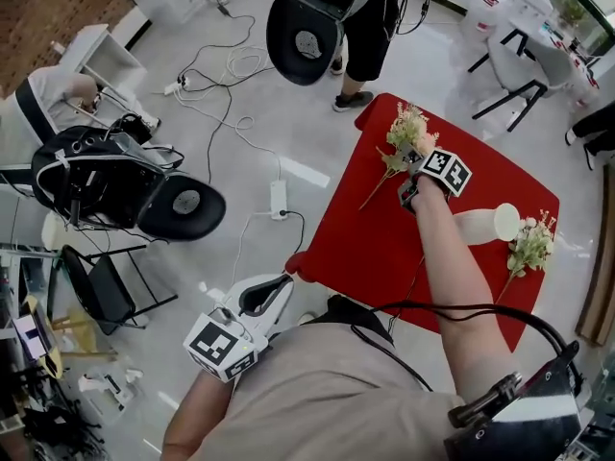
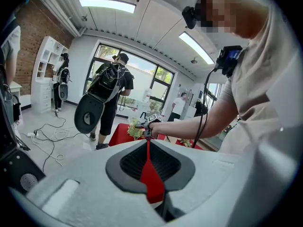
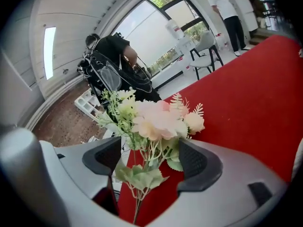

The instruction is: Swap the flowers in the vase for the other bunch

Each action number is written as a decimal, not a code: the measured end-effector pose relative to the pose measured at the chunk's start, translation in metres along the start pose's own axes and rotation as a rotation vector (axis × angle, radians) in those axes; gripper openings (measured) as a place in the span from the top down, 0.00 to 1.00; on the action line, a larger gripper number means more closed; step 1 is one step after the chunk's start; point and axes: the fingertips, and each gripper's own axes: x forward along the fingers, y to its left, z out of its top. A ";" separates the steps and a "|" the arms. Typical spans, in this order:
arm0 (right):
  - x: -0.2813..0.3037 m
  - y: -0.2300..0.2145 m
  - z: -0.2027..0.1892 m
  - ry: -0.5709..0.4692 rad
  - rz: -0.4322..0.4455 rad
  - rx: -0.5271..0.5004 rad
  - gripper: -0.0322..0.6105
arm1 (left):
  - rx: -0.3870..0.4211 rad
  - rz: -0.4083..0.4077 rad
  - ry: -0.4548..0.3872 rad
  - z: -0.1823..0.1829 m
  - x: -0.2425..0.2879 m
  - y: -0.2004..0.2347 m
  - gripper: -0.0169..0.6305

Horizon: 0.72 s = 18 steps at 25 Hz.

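Right gripper view shows my right gripper (image 3: 150, 159) with jaws spread, gripping nothing, either side of the pink bunch (image 3: 158, 119) on the red table (image 3: 246, 93), stem running back toward me, far nearer than my closed left gripper (image 1: 277, 286).

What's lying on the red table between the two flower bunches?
The white vase, tipped over on its side. The head view shows it best.
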 end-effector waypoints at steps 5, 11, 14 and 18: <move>0.024 -0.025 -0.004 0.050 0.003 0.007 0.40 | -0.010 0.050 0.003 -0.010 0.011 0.001 0.96; 0.032 -0.018 -0.003 0.090 -0.022 -0.054 0.65 | -0.039 0.080 0.007 0.003 0.005 0.018 0.96; 0.031 -0.013 -0.006 0.100 -0.004 -0.064 0.76 | -0.038 0.073 0.007 0.004 0.004 0.019 0.96; 0.027 -0.011 -0.002 0.096 0.010 -0.074 0.84 | -0.027 0.068 0.003 0.008 0.007 0.016 0.96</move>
